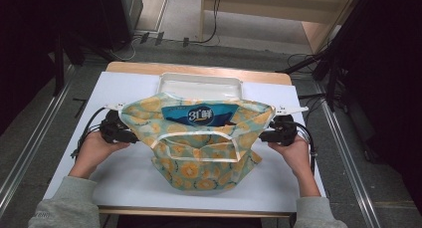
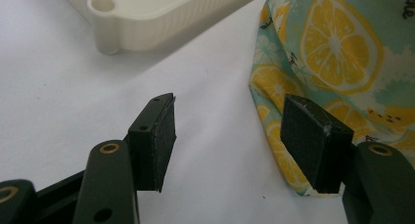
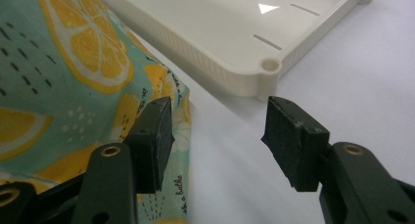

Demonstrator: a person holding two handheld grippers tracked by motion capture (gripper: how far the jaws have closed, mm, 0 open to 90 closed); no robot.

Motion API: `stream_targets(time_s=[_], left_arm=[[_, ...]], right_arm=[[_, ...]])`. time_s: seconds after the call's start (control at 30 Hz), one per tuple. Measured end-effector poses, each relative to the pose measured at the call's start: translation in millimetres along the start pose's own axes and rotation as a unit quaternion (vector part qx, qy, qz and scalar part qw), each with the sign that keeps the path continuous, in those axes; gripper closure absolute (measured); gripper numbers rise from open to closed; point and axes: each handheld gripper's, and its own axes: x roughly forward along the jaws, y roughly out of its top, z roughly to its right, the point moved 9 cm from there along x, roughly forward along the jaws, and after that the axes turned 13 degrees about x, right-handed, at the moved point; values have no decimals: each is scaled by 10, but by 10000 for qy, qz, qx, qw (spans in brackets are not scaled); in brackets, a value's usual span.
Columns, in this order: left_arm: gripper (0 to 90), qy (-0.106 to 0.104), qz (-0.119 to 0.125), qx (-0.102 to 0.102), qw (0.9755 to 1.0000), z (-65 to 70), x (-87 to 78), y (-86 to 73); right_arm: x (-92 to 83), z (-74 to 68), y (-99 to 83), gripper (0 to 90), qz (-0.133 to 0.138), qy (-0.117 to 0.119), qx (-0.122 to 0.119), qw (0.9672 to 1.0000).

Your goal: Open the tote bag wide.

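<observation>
Here, your left gripper point(image 1: 130, 136) at nine o'clock and right gripper point(image 1: 264, 136) at three flank the bag point(image 1: 199, 153), fingers wide, holding nothing.

We see a soft, matt cloth bag point(image 1: 199, 153) printed with lemon slices, a glossy blue plastic packet point(image 1: 201, 114) inside it, a smooth cream plastic tray point(image 1: 199, 84) with ribbed walls, a matt white table point(image 1: 124, 178), and dull black jaws with scuffed pads.

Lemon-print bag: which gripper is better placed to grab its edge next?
Marginally the left. The left gripper has one jaw against the lemon-print bag hem, jaws open. The right gripper is open too, its jaw beside the cloth, gap over bare table.
</observation>
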Motion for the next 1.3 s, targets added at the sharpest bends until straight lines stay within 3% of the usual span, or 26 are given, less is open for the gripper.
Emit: stream_targets(time_s=[0.83, 1.3], left_arm=[[386, -118, 24, 15, 9999, 81, -31, 22], [501, -372, 49, 111, 9992, 95, -121, 157]], right_arm=[[33, -54, 20, 437, -113, 66, -120, 9998], [-44, -145, 105, 447, -210, 240, -183, 9993]])
